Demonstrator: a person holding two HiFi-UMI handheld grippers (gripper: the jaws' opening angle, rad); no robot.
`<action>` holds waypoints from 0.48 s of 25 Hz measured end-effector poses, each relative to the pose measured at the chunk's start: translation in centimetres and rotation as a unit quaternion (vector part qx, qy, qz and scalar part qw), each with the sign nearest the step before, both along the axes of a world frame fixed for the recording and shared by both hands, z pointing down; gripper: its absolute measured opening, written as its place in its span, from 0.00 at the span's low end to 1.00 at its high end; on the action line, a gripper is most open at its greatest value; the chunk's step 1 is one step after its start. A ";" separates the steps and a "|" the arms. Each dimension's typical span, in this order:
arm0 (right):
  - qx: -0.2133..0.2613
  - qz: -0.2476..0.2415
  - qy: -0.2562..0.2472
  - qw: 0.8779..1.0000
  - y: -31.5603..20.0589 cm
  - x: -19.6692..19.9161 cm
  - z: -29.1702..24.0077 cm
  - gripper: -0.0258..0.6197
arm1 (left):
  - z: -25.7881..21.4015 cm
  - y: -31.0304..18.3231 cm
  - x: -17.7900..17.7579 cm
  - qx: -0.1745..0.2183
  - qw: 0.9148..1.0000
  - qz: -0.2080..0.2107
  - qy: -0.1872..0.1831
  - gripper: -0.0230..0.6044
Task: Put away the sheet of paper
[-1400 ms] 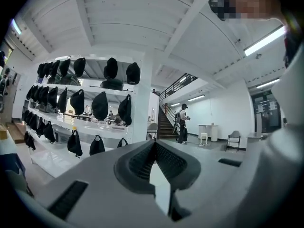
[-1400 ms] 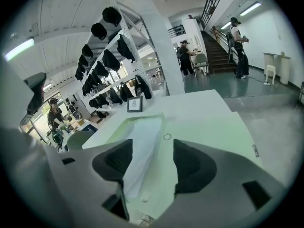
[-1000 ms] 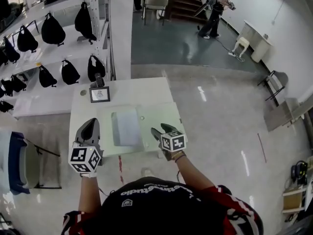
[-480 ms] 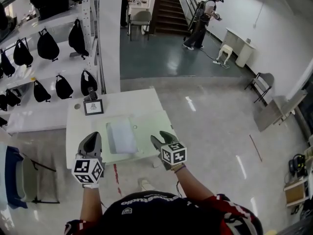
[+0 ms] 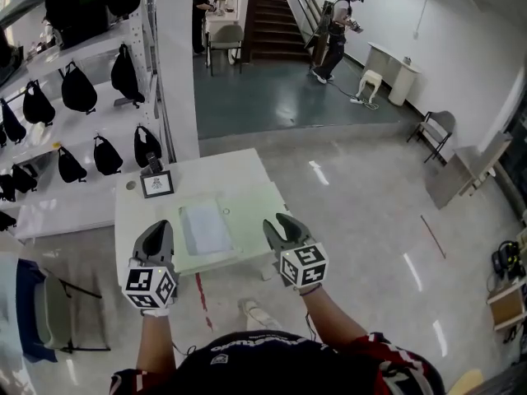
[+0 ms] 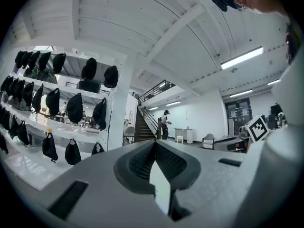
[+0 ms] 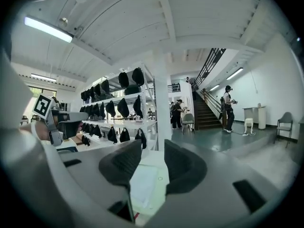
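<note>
The white sheet of paper (image 5: 203, 227) lies below, between the left hand-held gripper (image 5: 156, 229), squeezed together, and the empty right hand-held gripper (image 5: 277, 221), apart but just closing.

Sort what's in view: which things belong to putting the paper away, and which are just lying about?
Job: sheet of paper; pale green mat or folder it lies on; white table.
Lying about: picture frame; hanging black bags; chair; standing person.

Matt paper sheet (image 5: 204, 227), glossy floor (image 5: 362, 188)
</note>
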State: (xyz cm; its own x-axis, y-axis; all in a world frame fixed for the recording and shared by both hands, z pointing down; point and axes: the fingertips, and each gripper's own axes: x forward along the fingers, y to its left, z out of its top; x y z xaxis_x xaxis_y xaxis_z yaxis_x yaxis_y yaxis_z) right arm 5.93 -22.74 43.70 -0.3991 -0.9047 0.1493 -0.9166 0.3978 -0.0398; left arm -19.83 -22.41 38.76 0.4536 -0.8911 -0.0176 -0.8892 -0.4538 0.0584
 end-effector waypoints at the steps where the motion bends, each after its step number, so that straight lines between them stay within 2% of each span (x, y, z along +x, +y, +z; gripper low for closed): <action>1: 0.005 0.003 -0.005 1.000 0.4 0.2 -0.5 0.26 | -0.4 0.2 0.2 0.003 1.000 0.003 0.000 0.05; 5: 0.011 0.008 -0.028 0.999 1.7 0.5 -1.7 0.24 | -1.1 1.5 0.7 0.011 1.000 0.011 -0.004 0.05; 12: 0.033 0.001 -0.024 0.999 2.5 -0.6 -3.9 0.19 | -1.8 3.2 -0.2 0.021 1.000 0.000 -0.003 0.05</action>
State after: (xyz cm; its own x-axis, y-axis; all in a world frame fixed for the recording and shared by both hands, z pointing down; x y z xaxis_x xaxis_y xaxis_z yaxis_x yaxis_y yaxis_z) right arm 5.30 -20.20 39.78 -0.4029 -0.9126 0.0702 -0.9149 0.3995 -0.0569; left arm -20.02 -19.19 36.92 0.4529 -0.8900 -0.0525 -0.8899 -0.4548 0.0336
